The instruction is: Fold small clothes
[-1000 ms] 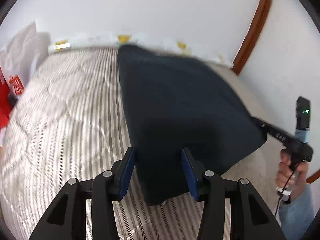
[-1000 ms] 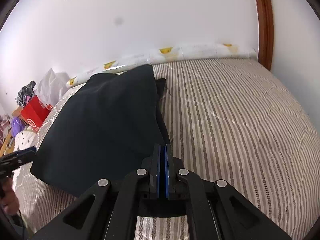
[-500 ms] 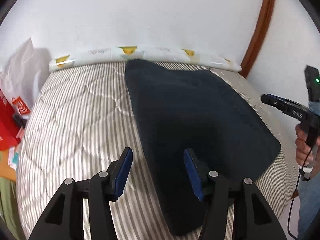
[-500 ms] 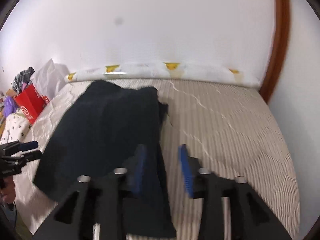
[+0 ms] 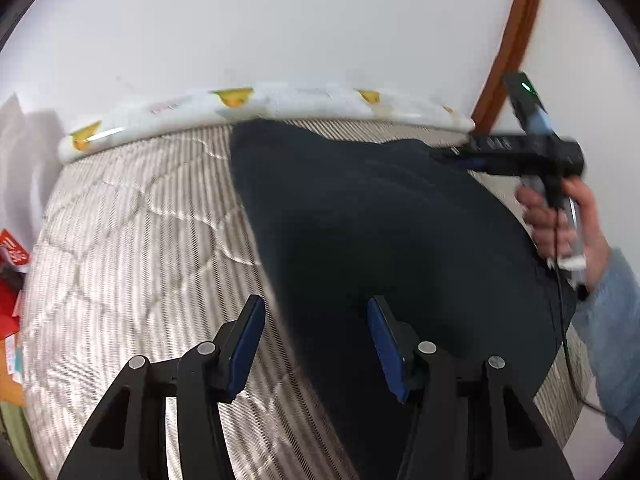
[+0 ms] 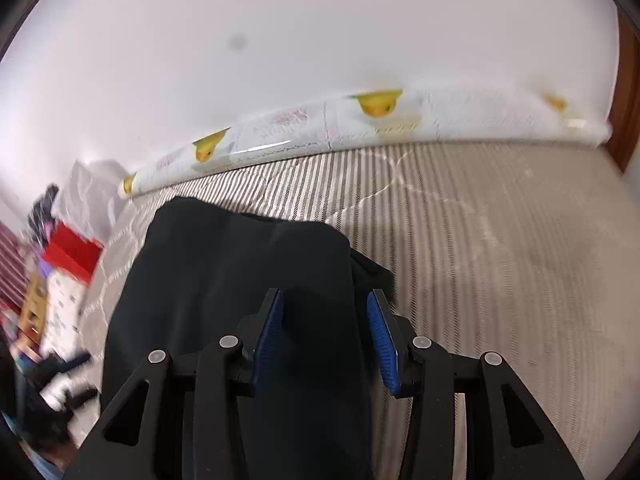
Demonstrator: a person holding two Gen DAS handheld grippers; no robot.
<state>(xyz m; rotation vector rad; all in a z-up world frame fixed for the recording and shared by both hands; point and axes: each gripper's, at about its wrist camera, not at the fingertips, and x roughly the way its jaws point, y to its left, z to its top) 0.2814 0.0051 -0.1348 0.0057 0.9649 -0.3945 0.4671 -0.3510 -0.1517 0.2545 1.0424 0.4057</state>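
A dark navy garment (image 5: 380,232) lies folded flat on the striped mattress (image 5: 132,240); it also shows in the right wrist view (image 6: 240,272). My left gripper (image 5: 316,340) is open and empty above the garment's near left edge. My right gripper (image 6: 326,332) is open and empty above the garment's near right edge. In the left wrist view the right gripper (image 5: 460,156) reaches in from the right over the garment's far corner, held by a hand (image 5: 560,216). A second dark layer (image 6: 372,276) sticks out under the garment's right side.
A white roll with yellow duck prints (image 5: 260,108) lies along the wall at the far edge of the mattress (image 6: 500,260). A red box (image 6: 70,252) and clutter stand left of the bed. A brown door frame (image 5: 508,48) is at the right.
My right gripper opened and let go of the garment, then lifted and moved toward the far end. My left gripper stayed open and pulled back upward. The garment now lies flat.
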